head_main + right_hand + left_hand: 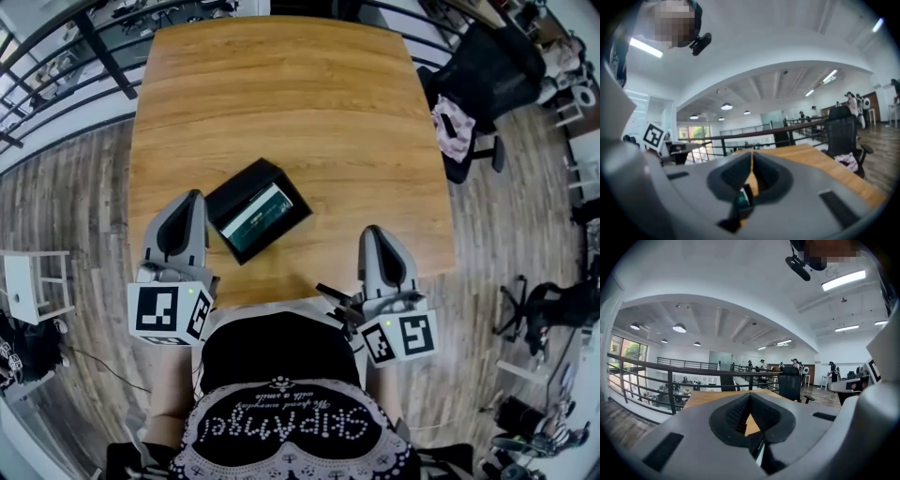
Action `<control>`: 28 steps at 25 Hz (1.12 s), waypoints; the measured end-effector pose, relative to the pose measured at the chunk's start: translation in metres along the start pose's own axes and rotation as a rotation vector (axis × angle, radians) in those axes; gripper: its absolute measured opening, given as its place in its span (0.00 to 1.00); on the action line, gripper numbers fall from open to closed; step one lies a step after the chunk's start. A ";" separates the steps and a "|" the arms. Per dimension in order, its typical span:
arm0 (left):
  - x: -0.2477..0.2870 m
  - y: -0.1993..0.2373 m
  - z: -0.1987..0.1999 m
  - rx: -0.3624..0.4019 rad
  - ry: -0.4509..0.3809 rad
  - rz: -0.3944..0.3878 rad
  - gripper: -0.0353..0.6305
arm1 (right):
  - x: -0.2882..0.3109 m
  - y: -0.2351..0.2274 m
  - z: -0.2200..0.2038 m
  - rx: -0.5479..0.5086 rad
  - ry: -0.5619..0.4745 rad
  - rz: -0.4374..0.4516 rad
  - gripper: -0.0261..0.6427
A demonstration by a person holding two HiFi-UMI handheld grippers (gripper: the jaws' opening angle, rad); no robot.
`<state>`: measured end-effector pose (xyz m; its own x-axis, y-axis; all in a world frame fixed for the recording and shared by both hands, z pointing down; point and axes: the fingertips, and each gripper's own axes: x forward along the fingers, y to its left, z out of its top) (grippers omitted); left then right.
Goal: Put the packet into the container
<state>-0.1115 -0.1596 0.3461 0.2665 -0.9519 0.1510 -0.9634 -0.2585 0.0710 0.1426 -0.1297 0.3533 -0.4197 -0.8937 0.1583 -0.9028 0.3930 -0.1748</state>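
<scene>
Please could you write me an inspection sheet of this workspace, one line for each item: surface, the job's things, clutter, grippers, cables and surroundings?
Surface: wooden table, carrying only the container.
Job's things: black container stands open near the table's front edge; the packet lies inside it.
Clutter: nothing seen on the table.
Grippers: left gripper has its jaws together, just left of the container; right gripper has its jaws together, at the front right, apart from the container.
Cables: one thin cable on the floor at the left; none seen on the table.
Surroundings: black chair with a cloth on it at the right; railing at the far left; white stool at the left.
</scene>
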 end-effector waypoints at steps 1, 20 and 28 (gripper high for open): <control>-0.004 0.000 0.006 -0.007 -0.016 0.006 0.09 | -0.002 0.001 0.004 -0.003 -0.008 0.004 0.09; -0.082 0.011 0.055 -0.026 -0.291 0.085 0.09 | -0.018 0.021 0.028 -0.070 -0.070 0.040 0.09; -0.105 0.022 0.027 -0.052 -0.246 0.120 0.09 | -0.023 0.032 0.017 -0.078 -0.055 0.044 0.09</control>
<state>-0.1617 -0.0703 0.3049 0.1297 -0.9882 -0.0818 -0.9832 -0.1389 0.1184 0.1250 -0.1002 0.3276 -0.4549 -0.8851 0.0983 -0.8893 0.4455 -0.1035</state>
